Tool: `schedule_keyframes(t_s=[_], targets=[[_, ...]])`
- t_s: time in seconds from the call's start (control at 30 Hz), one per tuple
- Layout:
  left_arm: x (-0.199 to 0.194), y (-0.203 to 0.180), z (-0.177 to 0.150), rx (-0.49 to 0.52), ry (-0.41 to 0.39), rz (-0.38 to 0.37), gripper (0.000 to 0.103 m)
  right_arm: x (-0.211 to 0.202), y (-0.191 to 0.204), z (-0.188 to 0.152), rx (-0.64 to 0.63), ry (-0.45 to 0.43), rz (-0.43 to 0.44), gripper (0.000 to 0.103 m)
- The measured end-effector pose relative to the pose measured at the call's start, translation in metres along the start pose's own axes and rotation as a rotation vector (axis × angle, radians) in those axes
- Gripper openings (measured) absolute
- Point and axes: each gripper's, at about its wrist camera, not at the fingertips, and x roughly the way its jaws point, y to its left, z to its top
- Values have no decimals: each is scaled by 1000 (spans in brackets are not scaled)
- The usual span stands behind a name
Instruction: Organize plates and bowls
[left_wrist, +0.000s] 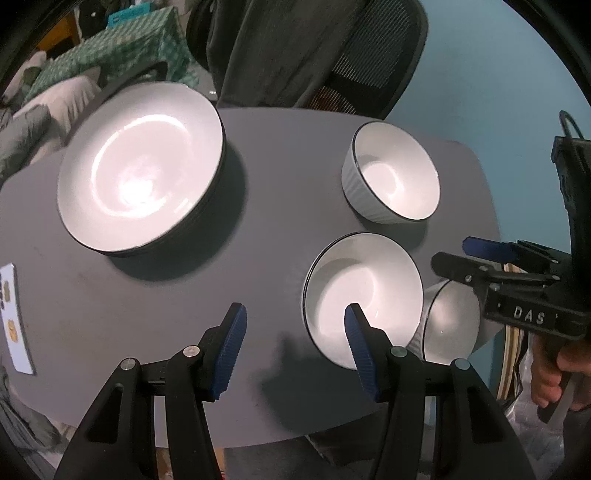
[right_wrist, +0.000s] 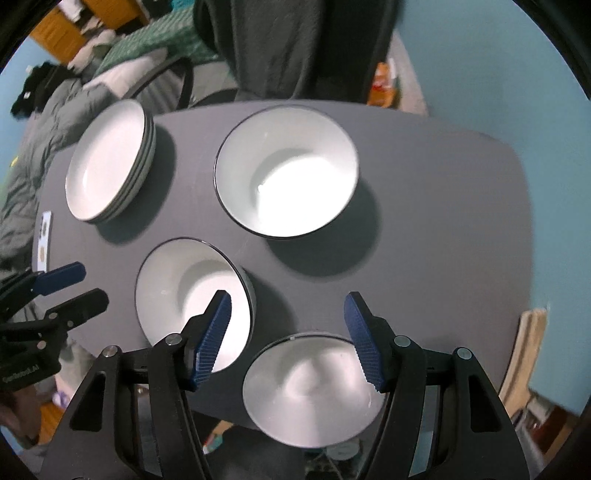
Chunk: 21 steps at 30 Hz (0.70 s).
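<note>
Both my grippers hang over the near edge of the grey worktop (right_wrist: 443, 221), fingers spread and holding nothing: left gripper (left_wrist: 293, 350), right gripper (right_wrist: 288, 336). Nearest, a bowl (right_wrist: 310, 387) sits at the worktop's edge, another bowl (right_wrist: 177, 295) just beside it, a third bowl (right_wrist: 288, 170) farther back. The plates (right_wrist: 107, 162) are already stacked far left. I judge the bowls remain to be nested.

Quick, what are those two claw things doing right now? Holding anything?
Left gripper: open, holding nothing, above the table.
Right gripper: open, holding nothing, a bowl beneath its fingers.
</note>
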Motion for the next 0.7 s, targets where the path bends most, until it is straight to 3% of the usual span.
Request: schedule_keyframes(t_s=[0.53,0.7], targets=[[53,-1,-11,-59,94,54,56,42,10,4,-120,98,72,62],[61,0,-12,-65,114,55,56,54,14,2,-151,137,48,59]])
